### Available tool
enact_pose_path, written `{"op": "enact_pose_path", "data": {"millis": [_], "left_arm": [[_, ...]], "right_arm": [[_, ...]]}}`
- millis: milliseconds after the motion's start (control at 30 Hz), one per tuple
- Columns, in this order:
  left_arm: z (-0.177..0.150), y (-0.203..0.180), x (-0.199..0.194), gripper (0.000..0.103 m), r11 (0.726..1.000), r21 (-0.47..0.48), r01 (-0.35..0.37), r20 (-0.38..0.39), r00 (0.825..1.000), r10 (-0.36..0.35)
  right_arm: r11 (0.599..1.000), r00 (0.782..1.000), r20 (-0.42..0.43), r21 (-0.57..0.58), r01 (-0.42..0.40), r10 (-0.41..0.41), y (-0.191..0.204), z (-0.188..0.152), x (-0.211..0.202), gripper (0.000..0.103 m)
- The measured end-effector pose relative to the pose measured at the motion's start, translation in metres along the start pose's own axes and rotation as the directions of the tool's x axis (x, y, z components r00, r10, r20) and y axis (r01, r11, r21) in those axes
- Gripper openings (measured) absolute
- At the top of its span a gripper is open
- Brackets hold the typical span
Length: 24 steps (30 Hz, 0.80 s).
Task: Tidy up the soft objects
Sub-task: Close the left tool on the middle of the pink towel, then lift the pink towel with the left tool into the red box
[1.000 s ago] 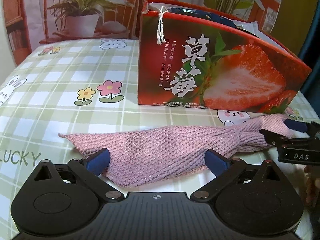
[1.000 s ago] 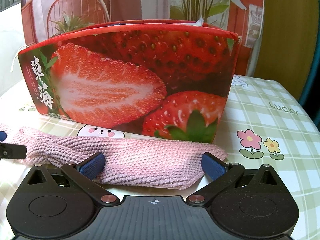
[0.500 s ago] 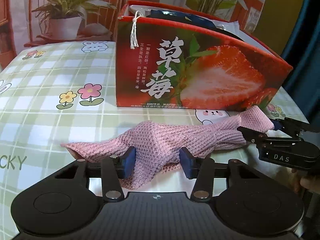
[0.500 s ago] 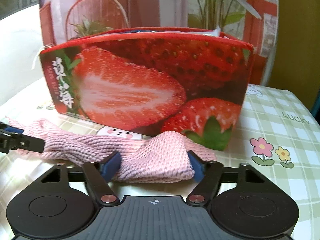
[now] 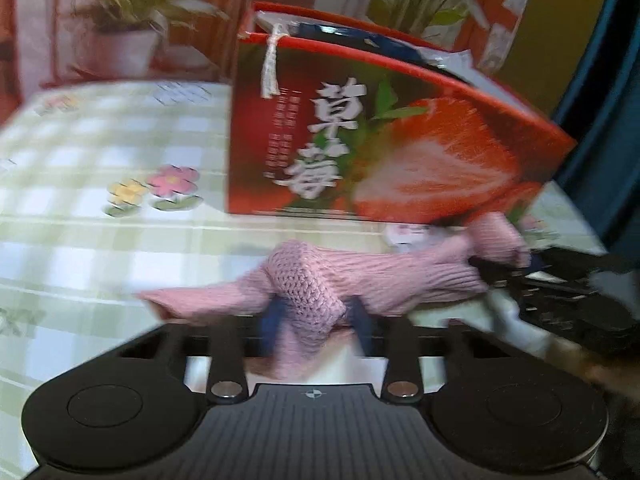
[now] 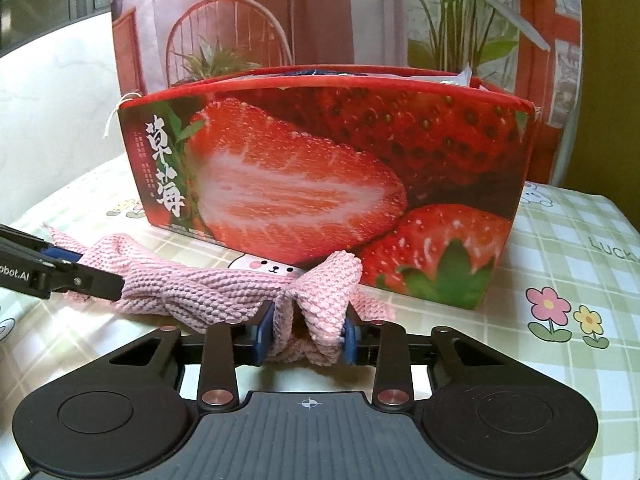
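Note:
A pink knitted cloth point(image 5: 384, 276) lies stretched across the checked tablecloth, just in front of a red strawberry-printed box point(image 5: 384, 140). My left gripper point(image 5: 316, 322) is closing on the cloth's left end, which bunches up between the blue pads. In the right wrist view the same cloth point(image 6: 208, 288) runs leftward, and my right gripper point(image 6: 306, 334) is closing on its right end, folds squeezed between the pads. The left gripper's black fingers point(image 6: 60, 276) show at that view's left edge. The box point(image 6: 340, 184) stands open at the top with dark and white items inside.
The tablecloth point(image 6: 572, 264) is green-checked with flower and bunny prints. Behind the table hangs a printed backdrop with a chair and a potted plant point(image 5: 124, 36). A dark curtain point(image 5: 608, 128) borders the right side. The right gripper's black body point(image 5: 568, 296) sits near the cloth's far end.
Both grippers' jaws have come together from wide apart onto the cloth's two ends, gathering it into bunches. The left wrist view has turned blurred.

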<state>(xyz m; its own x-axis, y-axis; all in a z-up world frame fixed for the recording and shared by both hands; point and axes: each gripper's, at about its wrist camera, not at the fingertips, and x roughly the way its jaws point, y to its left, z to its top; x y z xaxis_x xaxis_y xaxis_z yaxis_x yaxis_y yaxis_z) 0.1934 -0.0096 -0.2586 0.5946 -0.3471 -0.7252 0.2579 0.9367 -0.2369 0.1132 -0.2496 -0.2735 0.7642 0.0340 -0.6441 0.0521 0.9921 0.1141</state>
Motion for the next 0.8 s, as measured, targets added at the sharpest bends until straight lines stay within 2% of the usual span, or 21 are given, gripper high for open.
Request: {"op": "enact_pose_path", "data": {"millis": [133, 367, 500, 667, 800], "left_arm": [[0.0, -0.004, -0.012, 0.026, 1.0, 0.024, 0.002, 0.043, 0.999, -0.003], [0.017, -0.007, -0.048, 0.025, 0.998, 0.028, 0.057, 0.169, 0.984, -0.061], [0.039, -0.014, -0.074, 0.025, 0.995, 0.055, 0.088, 0.259, 0.961, -0.099], [0.073, -0.025, -0.09, 0.025, 0.99, 0.11, 0.092, 0.341, 0.932, -0.125], [0.106, -0.036, -0.079, 0.025, 0.986, 0.156, 0.065, 0.345, 0.932, -0.116]], "right_arm": [[1.0, 1.0, 0.018, 0.017, -0.012, 0.011, -0.002, 0.0, -0.005, 0.019], [0.997, 0.996, 0.071, 0.06, -0.052, 0.048, -0.003, 0.009, -0.033, 0.016], [0.996, 0.986, 0.154, 0.048, -0.073, 0.065, -0.003, 0.033, -0.061, 0.016], [0.997, 0.961, 0.268, 0.018, -0.074, 0.066, -0.009, 0.072, -0.091, 0.016], [0.999, 0.952, 0.303, -0.005, -0.034, 0.033, -0.017, 0.108, -0.09, 0.016]]}}
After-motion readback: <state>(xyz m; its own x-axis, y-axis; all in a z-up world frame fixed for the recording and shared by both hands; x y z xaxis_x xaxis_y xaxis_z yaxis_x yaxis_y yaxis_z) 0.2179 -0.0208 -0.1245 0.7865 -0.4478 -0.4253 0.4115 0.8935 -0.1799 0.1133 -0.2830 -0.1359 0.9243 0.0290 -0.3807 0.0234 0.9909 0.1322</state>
